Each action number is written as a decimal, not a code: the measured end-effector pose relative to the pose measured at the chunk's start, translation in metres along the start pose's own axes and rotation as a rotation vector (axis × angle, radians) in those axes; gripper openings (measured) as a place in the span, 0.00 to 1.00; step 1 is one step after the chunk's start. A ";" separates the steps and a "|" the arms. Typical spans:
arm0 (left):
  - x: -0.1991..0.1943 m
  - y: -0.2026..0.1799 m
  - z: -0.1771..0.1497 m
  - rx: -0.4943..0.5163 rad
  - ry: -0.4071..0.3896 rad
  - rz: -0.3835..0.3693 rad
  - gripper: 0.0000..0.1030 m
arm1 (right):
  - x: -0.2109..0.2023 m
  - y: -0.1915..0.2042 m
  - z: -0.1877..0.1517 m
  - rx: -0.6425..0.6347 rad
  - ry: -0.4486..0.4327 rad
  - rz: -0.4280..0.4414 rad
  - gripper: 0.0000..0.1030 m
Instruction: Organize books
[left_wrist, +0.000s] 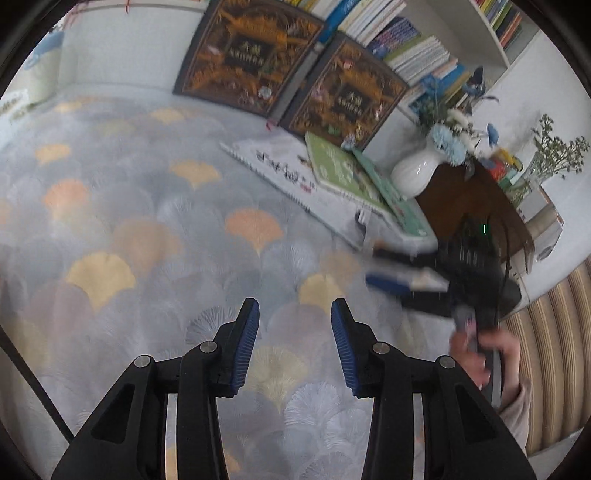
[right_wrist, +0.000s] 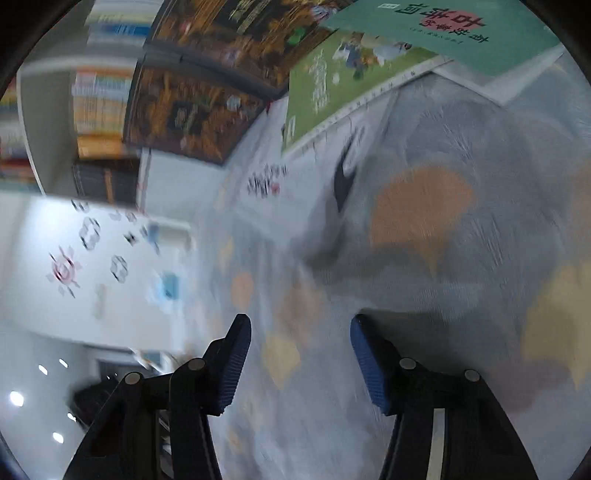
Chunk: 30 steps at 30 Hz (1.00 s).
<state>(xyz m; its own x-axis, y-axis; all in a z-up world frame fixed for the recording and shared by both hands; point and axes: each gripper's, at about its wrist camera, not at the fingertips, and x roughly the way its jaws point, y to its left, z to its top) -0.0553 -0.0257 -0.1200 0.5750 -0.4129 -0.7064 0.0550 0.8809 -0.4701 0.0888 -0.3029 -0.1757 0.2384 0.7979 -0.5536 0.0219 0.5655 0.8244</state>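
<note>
Three books lie overlapped on the patterned carpet (left_wrist: 147, 206): a white spiral book (left_wrist: 280, 173), a green book (left_wrist: 340, 170) on it, and a teal book (left_wrist: 391, 199) on top. Two large dark ornate books (left_wrist: 247, 55) lean against the bookshelf (left_wrist: 406, 44). My left gripper (left_wrist: 295, 314) hovers open over bare carpet. The right gripper (left_wrist: 371, 262) shows blurred beside the pile, held by a hand (left_wrist: 484, 354). In the right wrist view my right gripper (right_wrist: 299, 328) is open and empty, with the teal book (right_wrist: 443, 33), green book (right_wrist: 325, 85) and white book (right_wrist: 266, 177) ahead.
A white vase (left_wrist: 417, 170) with blue flowers stands beside a dark brown stand (left_wrist: 476, 199) right of the pile. A glass vase with twigs (left_wrist: 543, 162) stands behind it. A striped beige surface (left_wrist: 554, 350) lies at the right edge. A stickered white wall (right_wrist: 92, 258) is blurred.
</note>
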 end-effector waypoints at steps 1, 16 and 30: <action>0.003 0.003 -0.001 -0.002 0.009 0.002 0.37 | 0.001 -0.003 0.005 0.018 -0.018 0.015 0.51; 0.021 0.045 0.001 -0.074 0.056 -0.039 0.37 | 0.015 -0.011 0.032 0.090 -0.225 -0.010 0.13; -0.025 0.059 0.009 -0.106 -0.065 -0.006 0.37 | 0.029 0.049 -0.097 -0.071 -0.171 0.052 0.12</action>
<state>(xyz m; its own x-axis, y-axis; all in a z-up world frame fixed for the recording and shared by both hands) -0.0596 0.0386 -0.1250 0.6268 -0.3989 -0.6694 -0.0260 0.8479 -0.5296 0.0028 -0.2319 -0.1632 0.3987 0.7828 -0.4778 -0.0622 0.5429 0.8375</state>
